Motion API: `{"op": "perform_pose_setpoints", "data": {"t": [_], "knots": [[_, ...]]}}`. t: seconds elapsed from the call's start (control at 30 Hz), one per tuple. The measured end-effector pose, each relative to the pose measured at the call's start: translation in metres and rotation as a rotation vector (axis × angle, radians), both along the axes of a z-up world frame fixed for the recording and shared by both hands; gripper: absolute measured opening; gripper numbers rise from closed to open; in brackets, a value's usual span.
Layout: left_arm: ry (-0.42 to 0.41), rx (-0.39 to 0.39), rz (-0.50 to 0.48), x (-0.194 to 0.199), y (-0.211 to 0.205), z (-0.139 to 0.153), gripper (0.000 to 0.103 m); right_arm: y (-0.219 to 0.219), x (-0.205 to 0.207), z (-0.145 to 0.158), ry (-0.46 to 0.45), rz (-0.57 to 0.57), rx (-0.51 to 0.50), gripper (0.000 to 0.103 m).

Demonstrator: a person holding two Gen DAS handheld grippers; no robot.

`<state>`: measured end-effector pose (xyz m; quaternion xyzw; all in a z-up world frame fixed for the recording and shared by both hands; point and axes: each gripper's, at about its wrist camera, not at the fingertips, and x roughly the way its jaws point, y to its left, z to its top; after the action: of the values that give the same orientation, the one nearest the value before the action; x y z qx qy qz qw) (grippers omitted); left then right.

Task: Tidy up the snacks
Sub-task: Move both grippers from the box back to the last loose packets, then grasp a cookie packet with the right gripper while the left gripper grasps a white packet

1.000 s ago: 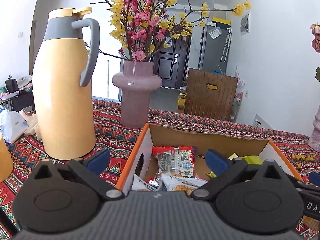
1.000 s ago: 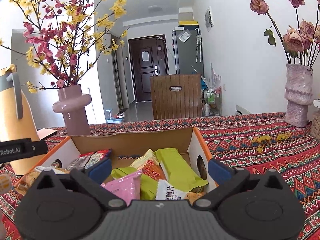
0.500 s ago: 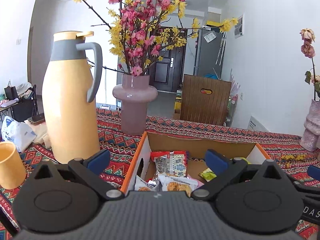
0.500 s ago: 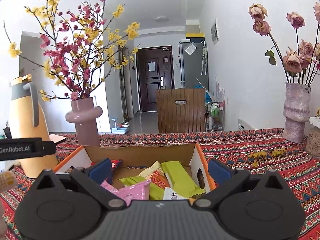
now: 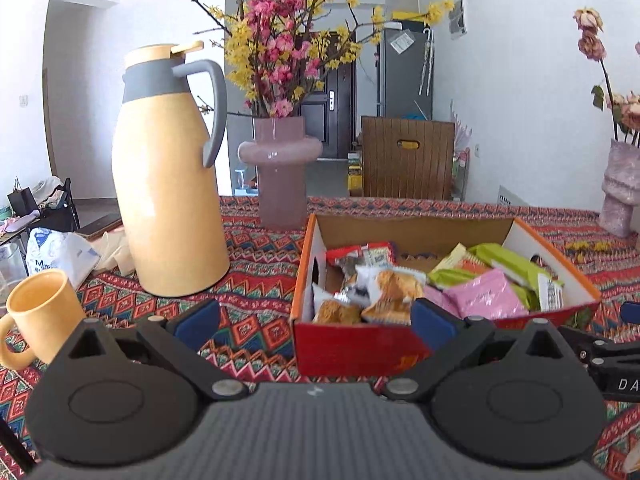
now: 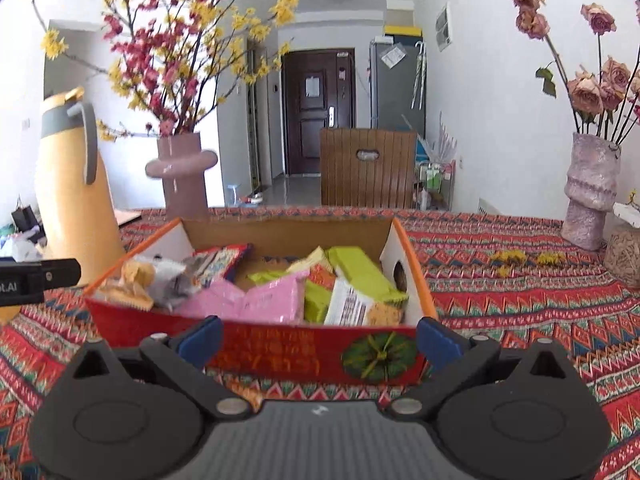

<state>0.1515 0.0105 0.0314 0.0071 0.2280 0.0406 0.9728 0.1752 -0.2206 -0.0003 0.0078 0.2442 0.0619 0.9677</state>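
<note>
A cardboard snack box [image 5: 352, 348] with a red front wall and orange rim stands on the patterned tablecloth; it also shows in the right wrist view [image 6: 280, 350]. It holds several packets: pink [image 6: 260, 300], green [image 6: 360, 272], and cake packets [image 5: 394, 286]. My left gripper [image 5: 314, 318] is open and empty, just in front of the box's left corner. My right gripper [image 6: 318, 338] is open and empty, in front of the box's front wall.
A tall yellow thermos jug [image 5: 168, 184] and a pink vase of blossoms [image 5: 280, 172] stand left of the box. A yellow mug [image 5: 38, 314] sits at near left. A rose vase [image 6: 588, 192] and a woven jar [image 6: 624, 254] stand at right.
Both grippers have drawn back from above the box toward the near side. The box's red front wall has come into view and the mug has appeared at left.
</note>
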Motion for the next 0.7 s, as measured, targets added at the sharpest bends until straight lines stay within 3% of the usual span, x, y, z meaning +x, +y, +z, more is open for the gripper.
{"op": "perform_pose_setpoints", "data": {"t": [0.43,0.63,0.7], "knots": [[0.118,-0.018,-0.013,0.000,0.014,-0.055,0.103,0.019,0.021,-0.041,0.210,0.014,-0.028,0.103],[0.137,-0.074,-0.018,0.004,0.023,-0.059,0.103,0.020,0.034,-0.059,0.279,-0.012,-0.016,0.103],[0.151,-0.081,-0.021,0.006,0.023,-0.061,0.103,0.021,0.033,-0.061,0.263,-0.020,-0.033,0.103]]}}
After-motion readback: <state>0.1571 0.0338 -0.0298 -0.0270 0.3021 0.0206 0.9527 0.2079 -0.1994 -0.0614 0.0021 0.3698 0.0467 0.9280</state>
